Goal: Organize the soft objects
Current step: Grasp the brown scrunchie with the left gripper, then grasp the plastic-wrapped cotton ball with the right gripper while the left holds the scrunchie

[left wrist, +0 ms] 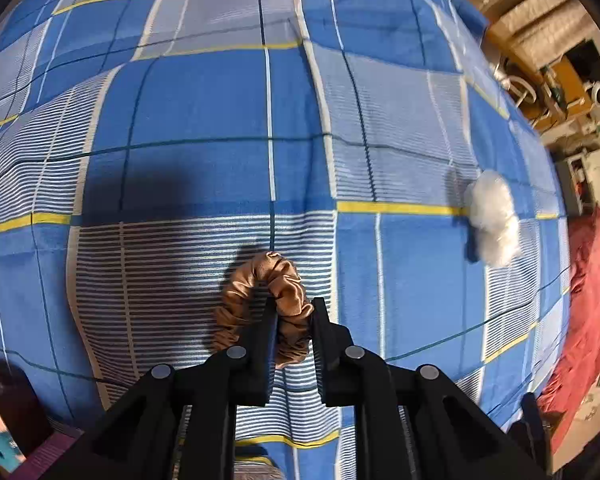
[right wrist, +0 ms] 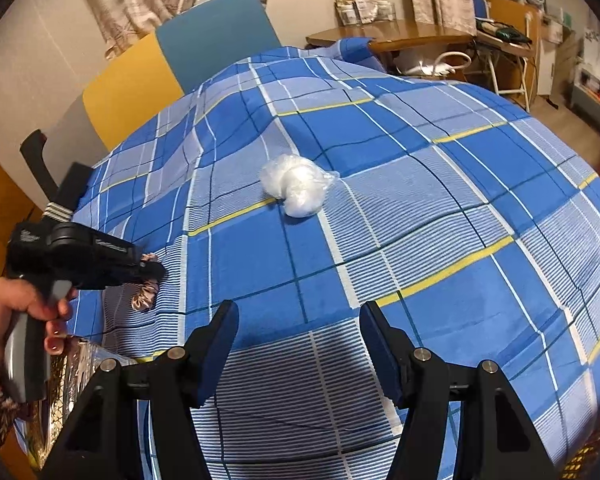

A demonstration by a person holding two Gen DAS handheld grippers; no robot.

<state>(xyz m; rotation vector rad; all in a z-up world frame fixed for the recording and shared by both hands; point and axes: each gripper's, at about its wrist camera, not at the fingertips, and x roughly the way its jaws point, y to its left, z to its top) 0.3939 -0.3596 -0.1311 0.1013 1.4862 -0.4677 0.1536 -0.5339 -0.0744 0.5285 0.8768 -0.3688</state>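
A tan satin scrunchie (left wrist: 278,300) lies on the blue plaid bedsheet (left wrist: 220,120). My left gripper (left wrist: 294,306) is shut on the scrunchie's right side, low over the sheet. In the right wrist view the left gripper (right wrist: 156,270) is at the far left with the scrunchie (right wrist: 144,298) under it. A white fluffy wad in clear plastic (left wrist: 494,220) lies to the right; it also shows in the right wrist view (right wrist: 298,184) at mid-bed. My right gripper (right wrist: 300,312) is open and empty above the sheet (right wrist: 440,220), well short of the wad.
A red blanket (left wrist: 584,320) hangs off the right bed edge. A yellow and teal headboard (right wrist: 172,60), a wooden table (right wrist: 400,36) and a folding chair (right wrist: 504,40) stand beyond the bed. A shiny patterned bag (right wrist: 72,376) sits at the lower left.
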